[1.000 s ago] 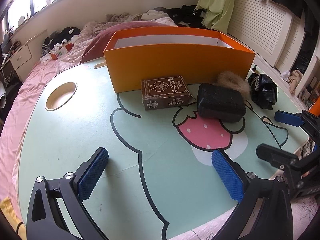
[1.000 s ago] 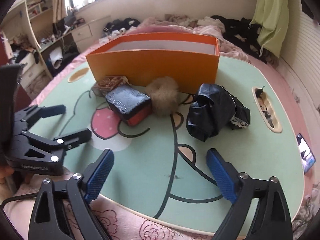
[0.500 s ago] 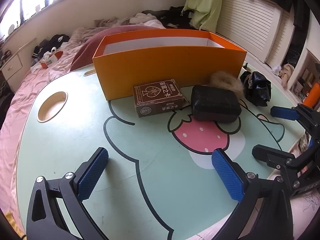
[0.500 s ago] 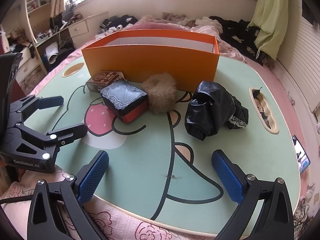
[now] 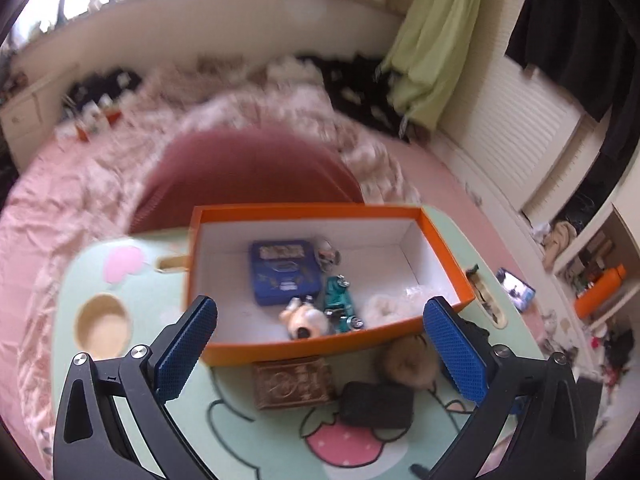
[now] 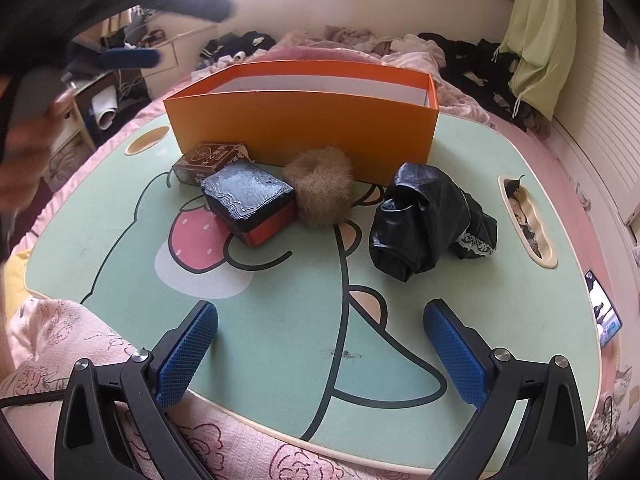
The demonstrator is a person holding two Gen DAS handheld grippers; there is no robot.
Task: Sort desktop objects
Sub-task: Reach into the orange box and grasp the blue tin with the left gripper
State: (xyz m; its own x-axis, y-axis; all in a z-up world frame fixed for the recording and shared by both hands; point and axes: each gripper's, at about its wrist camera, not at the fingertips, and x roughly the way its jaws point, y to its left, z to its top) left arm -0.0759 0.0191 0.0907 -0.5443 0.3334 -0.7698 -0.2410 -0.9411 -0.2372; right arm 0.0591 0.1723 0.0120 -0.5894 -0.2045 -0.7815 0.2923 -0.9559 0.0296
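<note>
Blur smears orange box point(image 5: 320, 346) contents; left claw point(image 5: 320, 344) gapes empty.

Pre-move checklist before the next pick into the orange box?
1. Left gripper open, nothing held: ok.
2. Right gripper open, nothing held: ok.
3. Orange box has free floor at its right end: ok.
4. Card box, black case, fur ball, black bag on table, unsorted: not ok.
5. Left view sharp enough to aim: not ok, blurred.
6. Next target: cannot tell.
</note>
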